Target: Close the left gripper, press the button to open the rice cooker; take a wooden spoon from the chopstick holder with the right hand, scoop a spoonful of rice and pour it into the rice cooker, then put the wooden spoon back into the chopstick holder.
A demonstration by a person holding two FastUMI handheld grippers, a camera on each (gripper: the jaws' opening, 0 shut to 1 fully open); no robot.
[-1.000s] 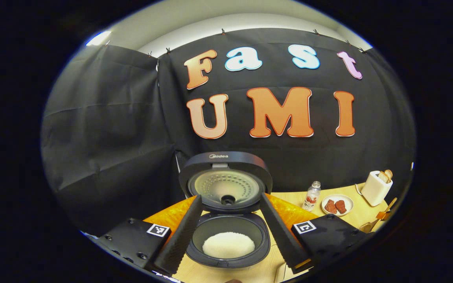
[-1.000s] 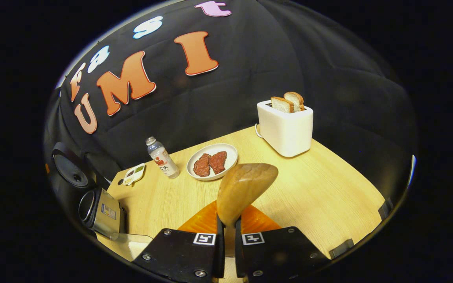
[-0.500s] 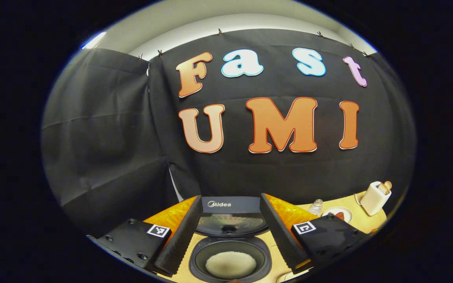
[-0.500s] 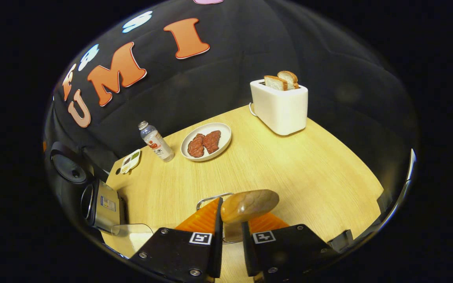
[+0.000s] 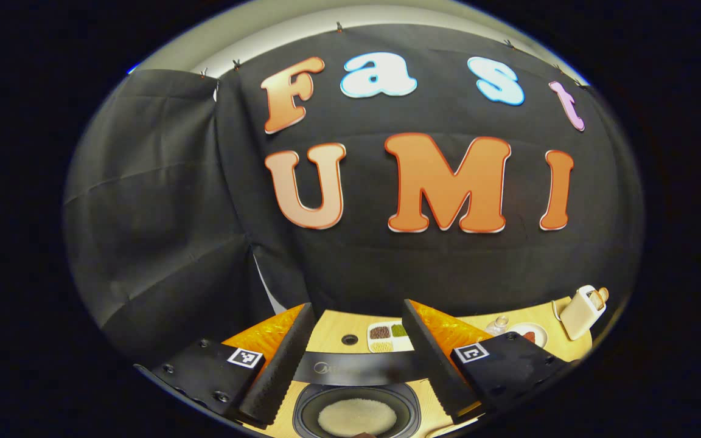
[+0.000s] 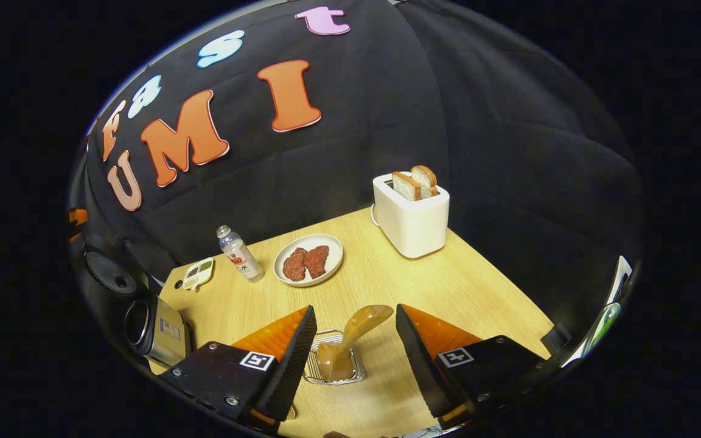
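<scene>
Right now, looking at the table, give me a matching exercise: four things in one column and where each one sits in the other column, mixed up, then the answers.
Things:
1. wooden spoon
2. bread slices
3. meat pieces
4. rice

Places:
A. on the white plate
B. in the rice cooker pot
C. in the wire chopstick holder, between the open right claw fingers
D. sticking up from the white toaster

Pairs: 1-C, 2-D, 3-A, 4-B

wooden spoon (image 6: 350, 337) leaning in wire chopstick holder (image 6: 333, 370)

Open rice cooker (image 5: 356, 401) between spread jaws
</scene>
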